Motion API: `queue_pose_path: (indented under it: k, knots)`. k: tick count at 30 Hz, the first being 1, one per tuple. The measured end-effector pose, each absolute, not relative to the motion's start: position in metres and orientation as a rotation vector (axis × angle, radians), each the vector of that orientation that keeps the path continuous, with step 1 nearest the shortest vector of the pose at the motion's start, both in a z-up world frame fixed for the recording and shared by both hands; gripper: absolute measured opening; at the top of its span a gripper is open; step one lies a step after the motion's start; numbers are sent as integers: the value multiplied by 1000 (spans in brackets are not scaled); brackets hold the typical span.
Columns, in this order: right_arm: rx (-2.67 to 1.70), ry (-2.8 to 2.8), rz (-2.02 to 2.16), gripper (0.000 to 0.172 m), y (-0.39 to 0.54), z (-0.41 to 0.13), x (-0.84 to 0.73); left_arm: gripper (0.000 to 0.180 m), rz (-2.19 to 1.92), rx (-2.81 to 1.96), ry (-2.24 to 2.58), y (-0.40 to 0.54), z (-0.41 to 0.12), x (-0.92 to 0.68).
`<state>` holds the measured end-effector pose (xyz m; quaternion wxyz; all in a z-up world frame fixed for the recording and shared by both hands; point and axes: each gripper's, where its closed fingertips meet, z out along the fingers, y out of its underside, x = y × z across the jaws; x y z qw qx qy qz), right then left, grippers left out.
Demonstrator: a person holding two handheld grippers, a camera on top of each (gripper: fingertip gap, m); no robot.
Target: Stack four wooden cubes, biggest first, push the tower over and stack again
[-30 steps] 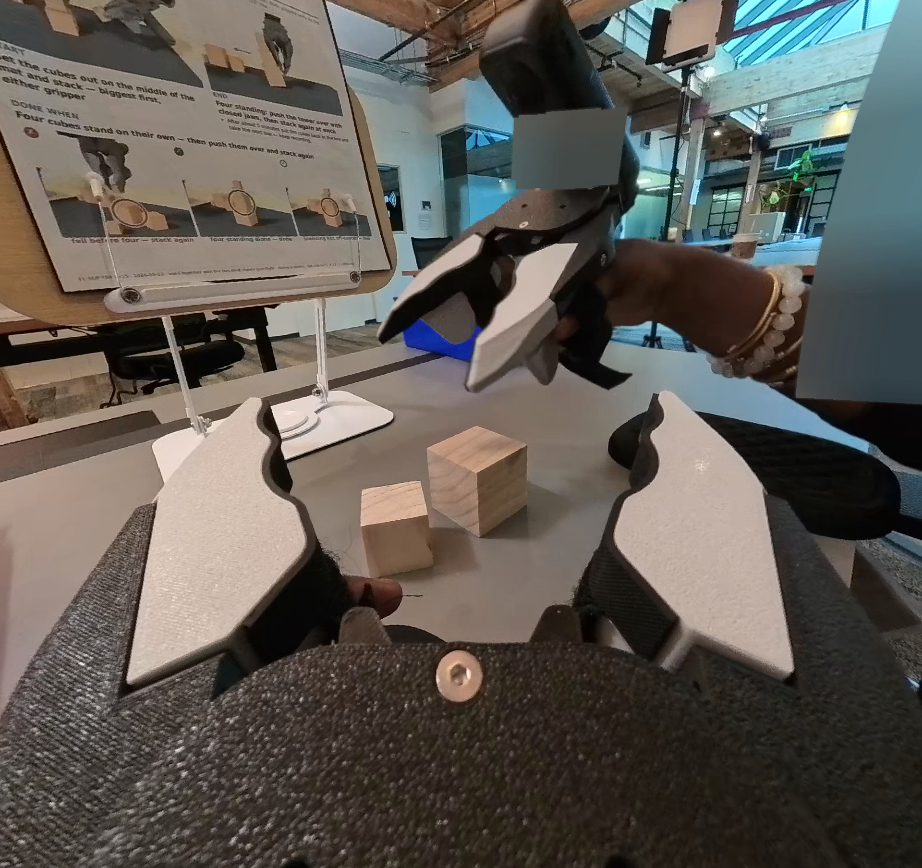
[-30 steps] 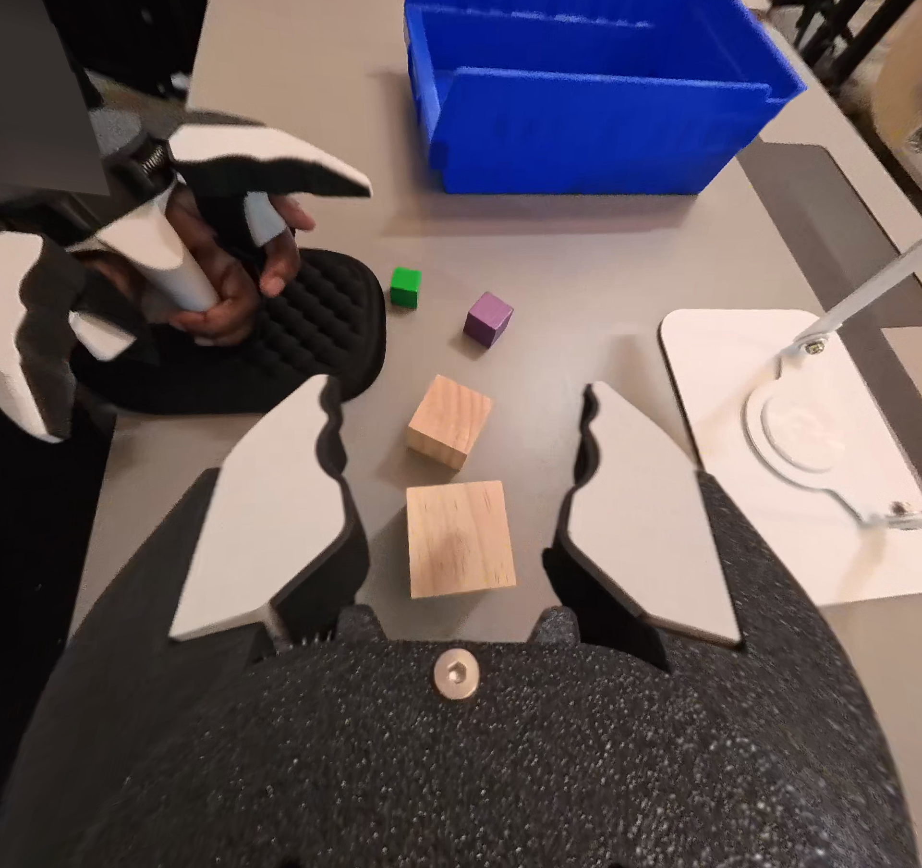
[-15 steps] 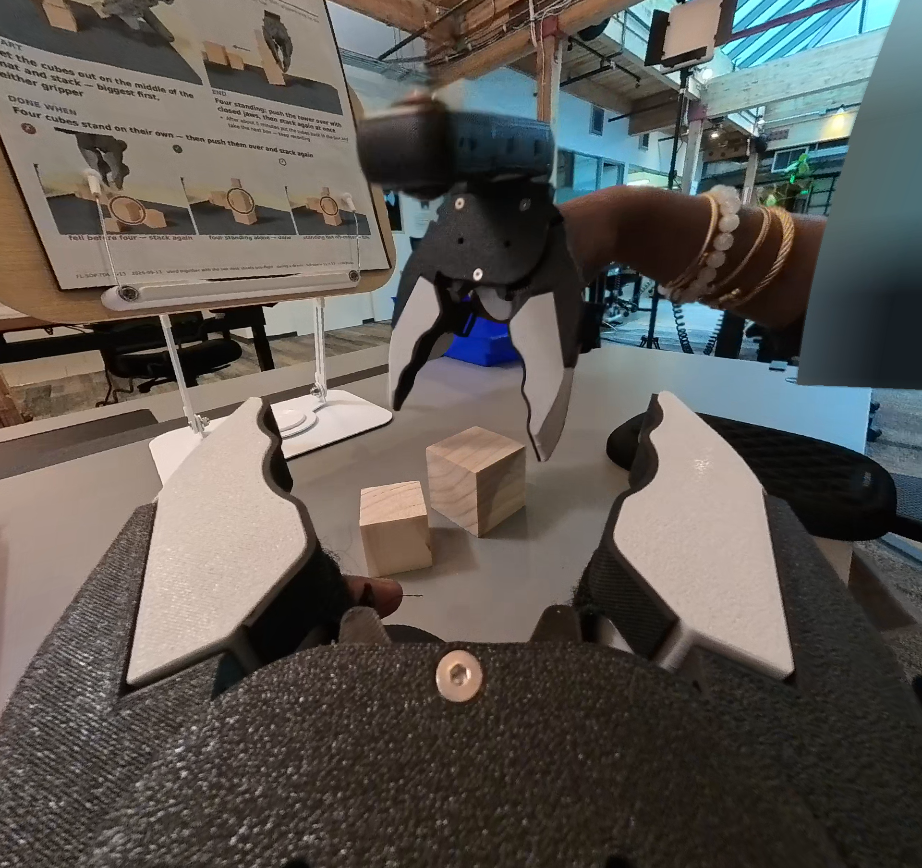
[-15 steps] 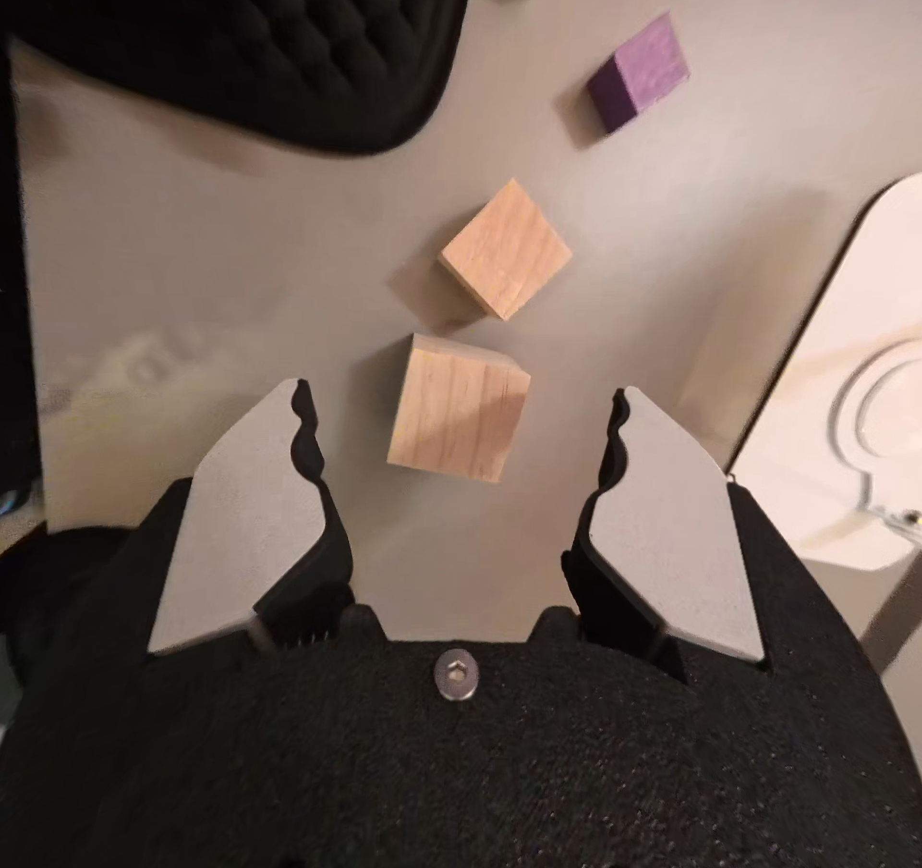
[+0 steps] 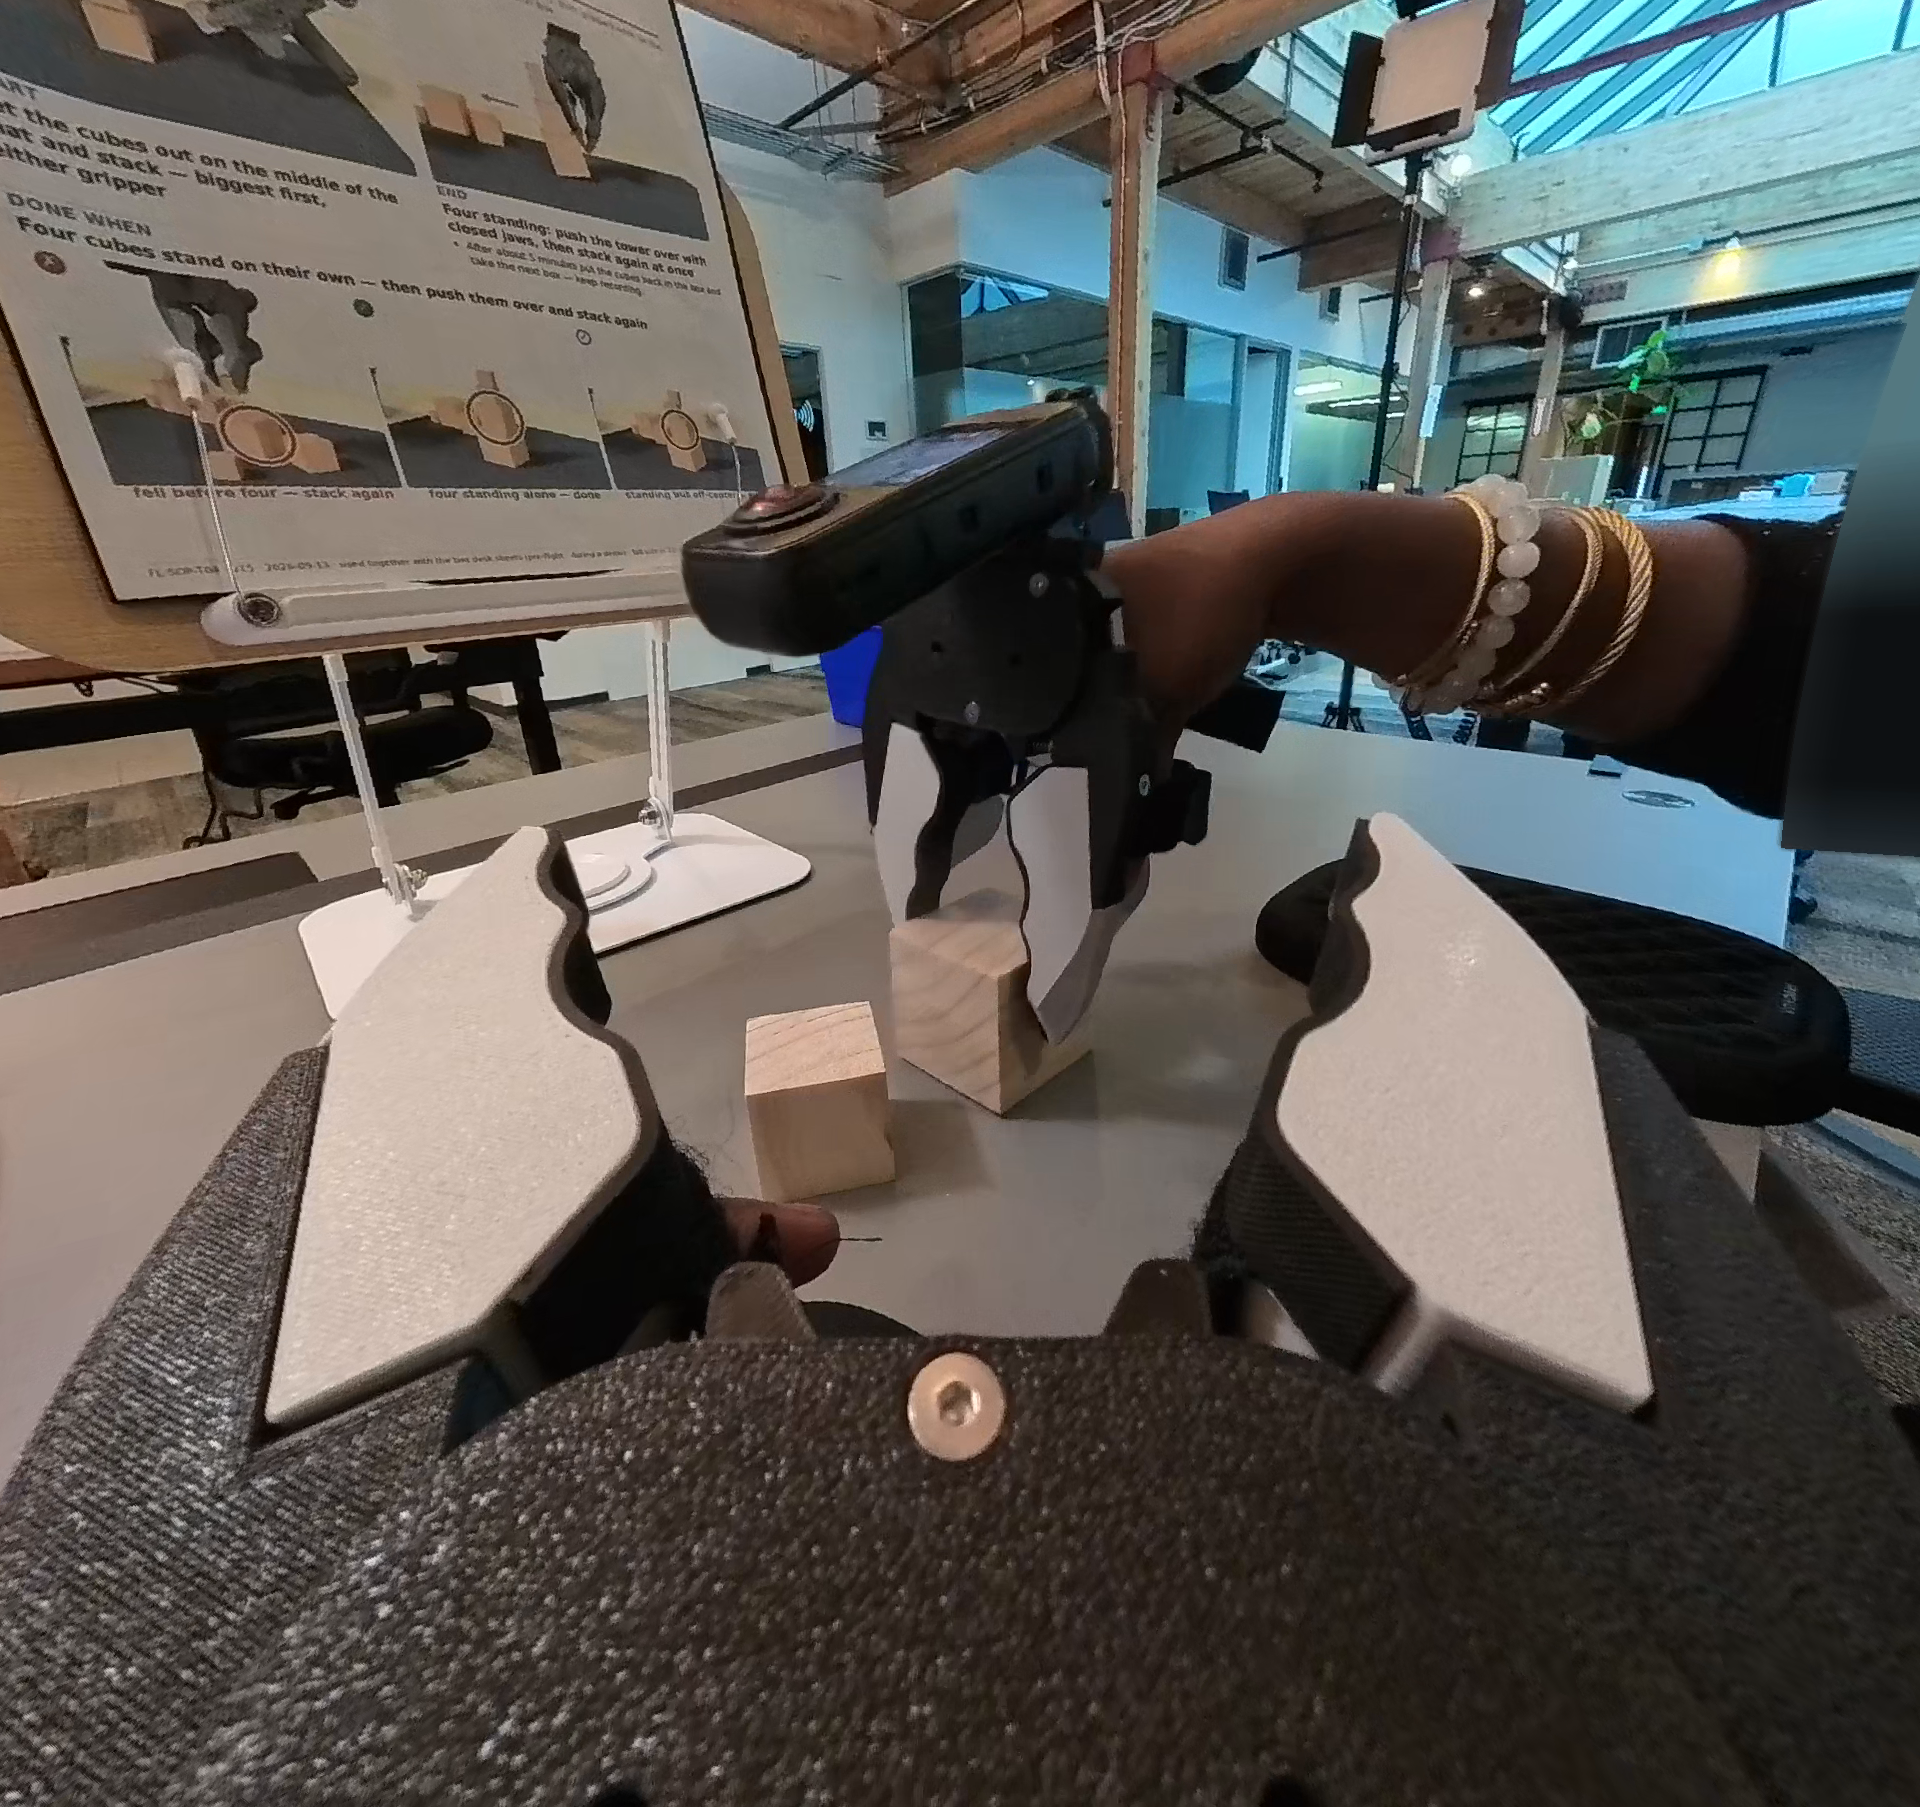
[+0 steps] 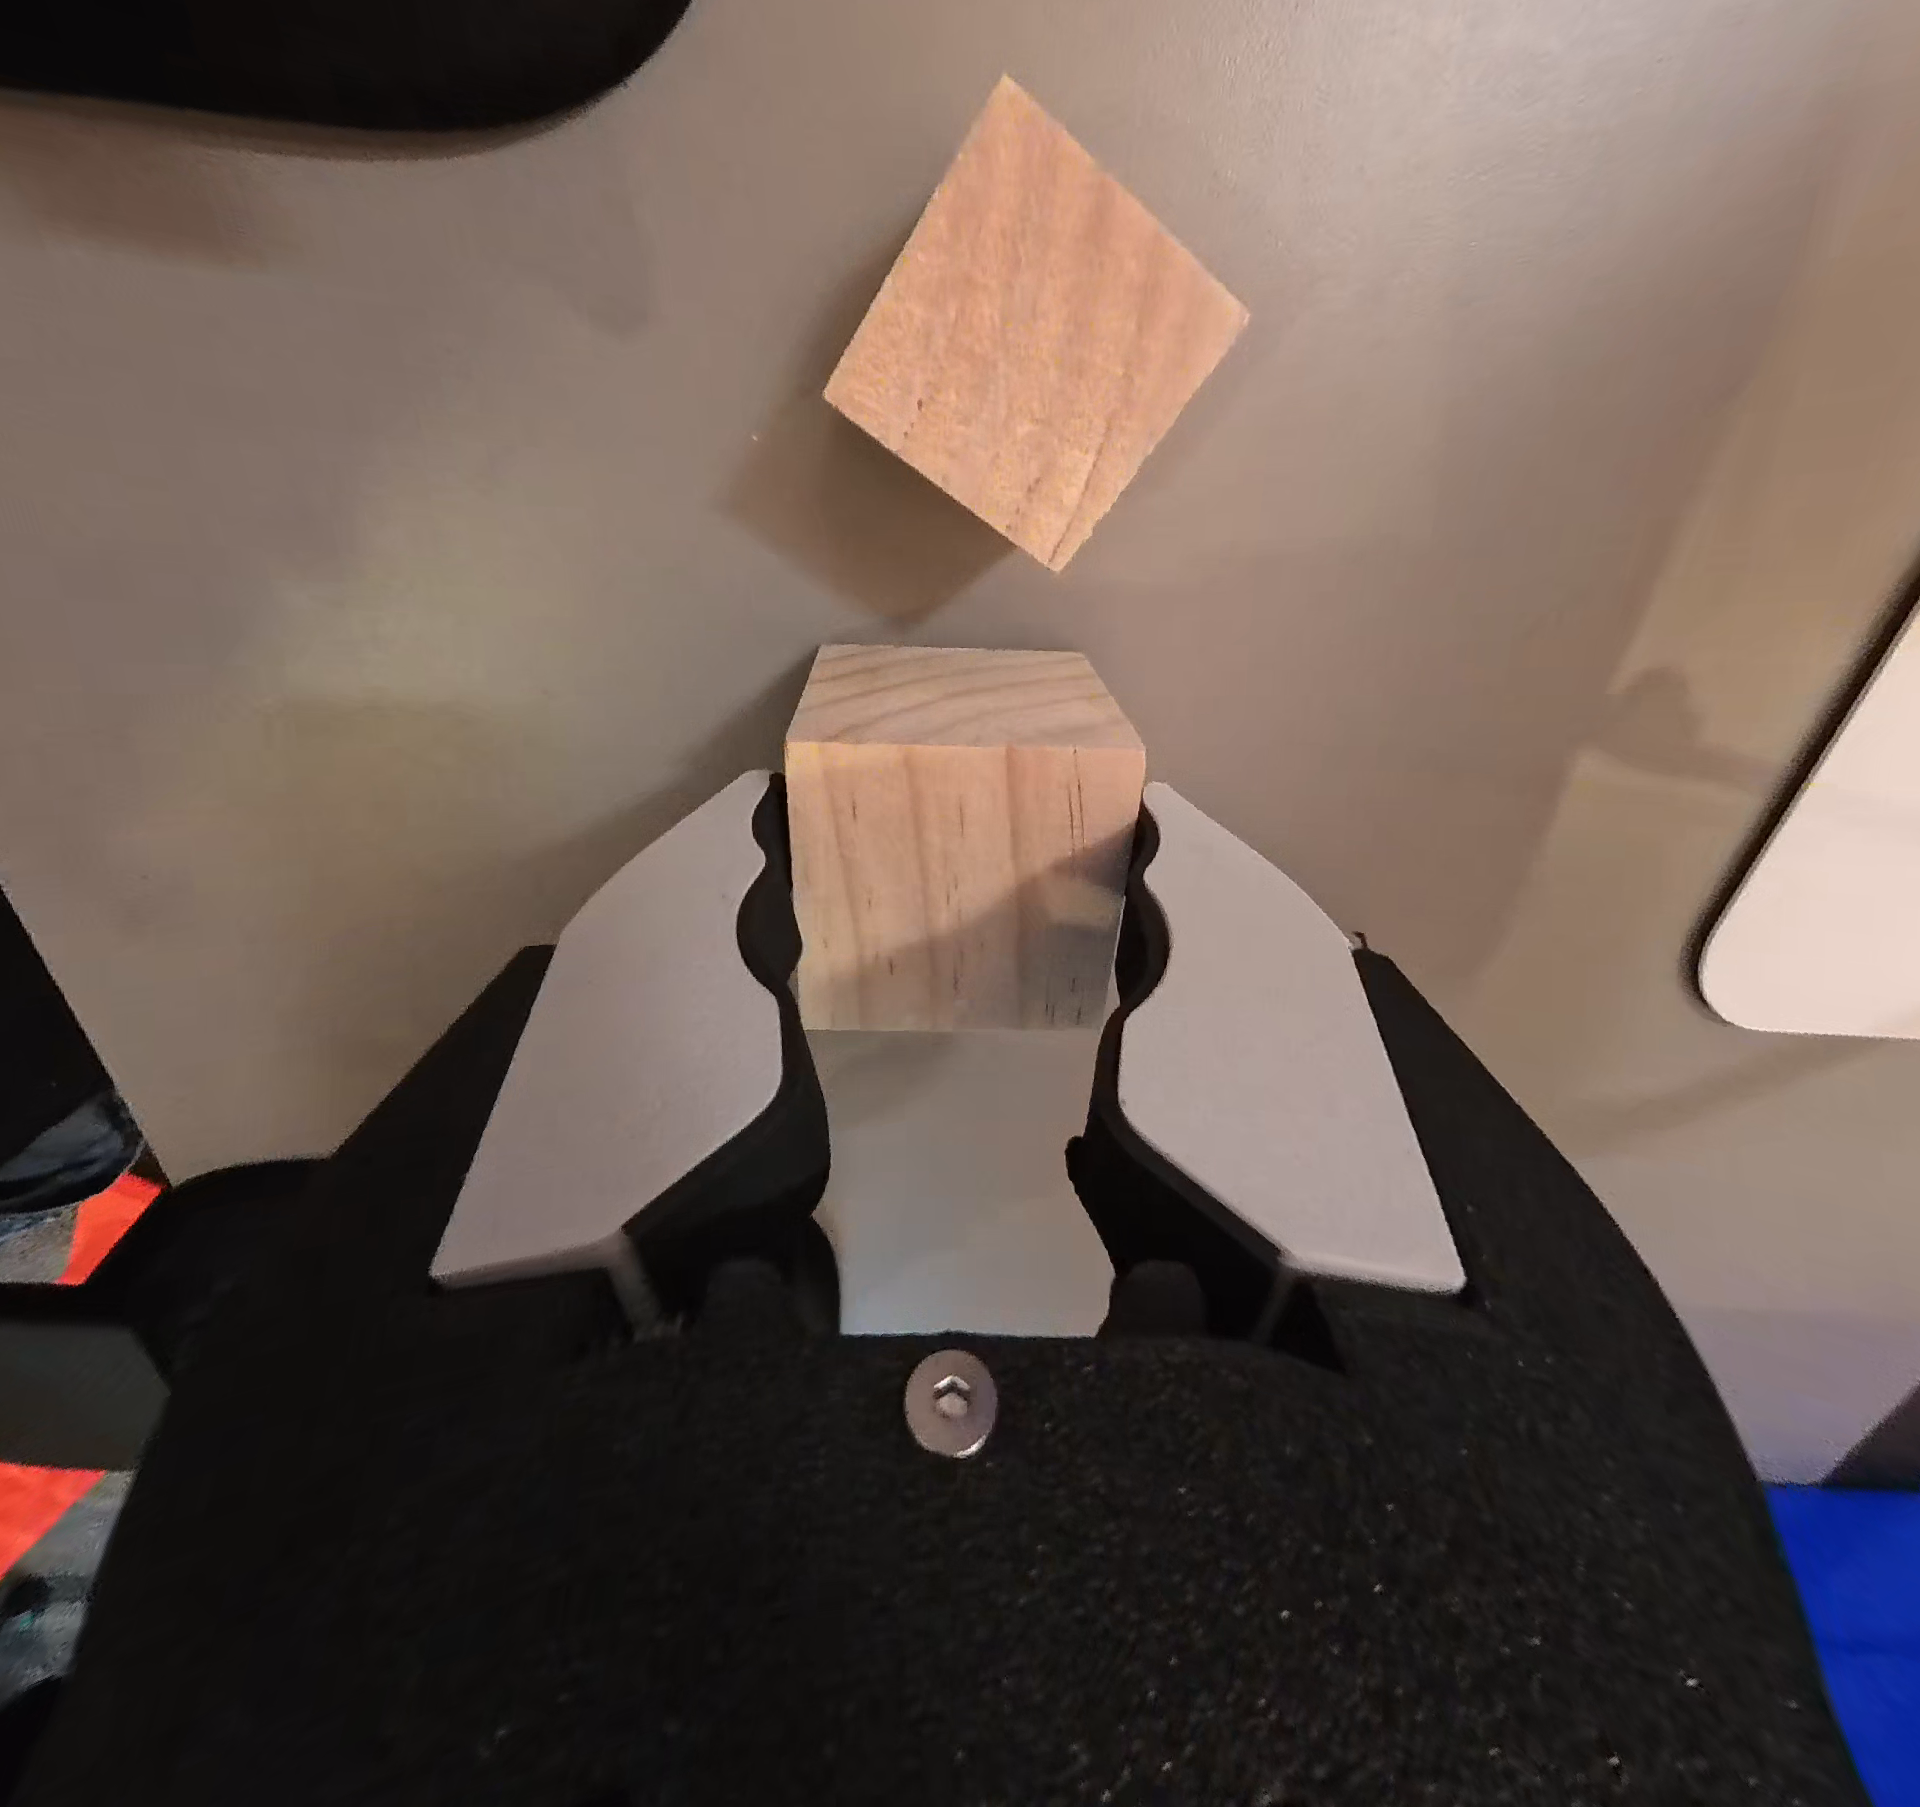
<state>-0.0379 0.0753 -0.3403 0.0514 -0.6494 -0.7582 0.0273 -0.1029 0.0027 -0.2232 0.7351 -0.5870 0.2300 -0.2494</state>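
The right tool clamps the larger wooden cube on the counter; the smaller cube lies just beyond. The left tool gapes, bare.

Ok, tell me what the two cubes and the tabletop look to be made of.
Larger cube, in the right hand-held gripper: bare pale wood, visible grain lines. Smaller cube: likewise unfinished wood, grainy. Tabletop: smooth grey surface, faintly reflective, probably laminate.

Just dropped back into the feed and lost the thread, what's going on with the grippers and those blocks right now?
The right gripper is closed on the larger wooden cube, both pads pressing its sides; it sits on the grey table. The smaller wooden cube lies loose just beyond it. The left gripper hangs wide open and holds nothing, near the smaller cube. A document stand sits alongside.
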Motion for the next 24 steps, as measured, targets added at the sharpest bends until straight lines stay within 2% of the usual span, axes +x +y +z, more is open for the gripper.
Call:
queue_pose_path:
  k: [7, 15, 24]
  knots:
    - [-1868, -2327, 134, 59, 63, -319, -28, 131, -587, -1307, 553, 1, -227, -97]
    - [-1733, -2364, 230, 60, 21, -287, -9, 139, -735, -1340, 770, -13, -240, -73]
    - [-1857, -2425, -10, 60, -1, -319, 22, 133, -765, -1374, 968, -27, -256, -55]
